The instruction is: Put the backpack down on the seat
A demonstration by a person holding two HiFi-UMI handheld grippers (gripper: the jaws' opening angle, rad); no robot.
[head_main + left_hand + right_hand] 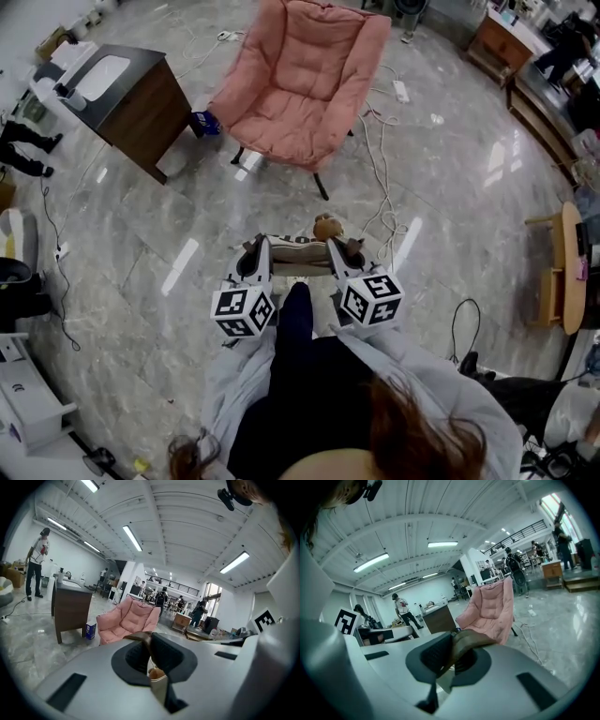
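**Left gripper [149, 654].** Its jaws were pressed together on a brown strap [138, 637] of the backpack [298, 251], and the strap ran up and out between the dark pads. In the head view this gripper sat at the left of the bag. Its marker cube faced up towards the camera and its jaws pointed forward, away from the body.

**Right gripper [449, 657].** Its jaws were likewise pinched shut on a second brown strap [472, 640], which curled over the top of the pads. It was level with the left gripper and just beside it, with only the width of the bag between them.

**Arms.** Both forearms, in pale grey sleeves [232, 373], reached forward from the torso, roughly parallel and close together. The grippers were held out in front of the person's body.

**Backpack.** It was a light, striped bag with brown trim, and it hung between the two grippers by its straps. A small round brown object [324, 226] showed at its far edge. The bag was over the marble floor [141, 244], short of the pink chair [305, 84] and well apart from it.

**Surroundings.** The cushioned chair stood straight ahead of the grippers, with its seat facing them. A dark wooden desk [141, 94] stood to the left of the chair, with a blue box [204, 123] on the floor between the two. White cables [379, 159] trailed over the floor to the right of the chair.
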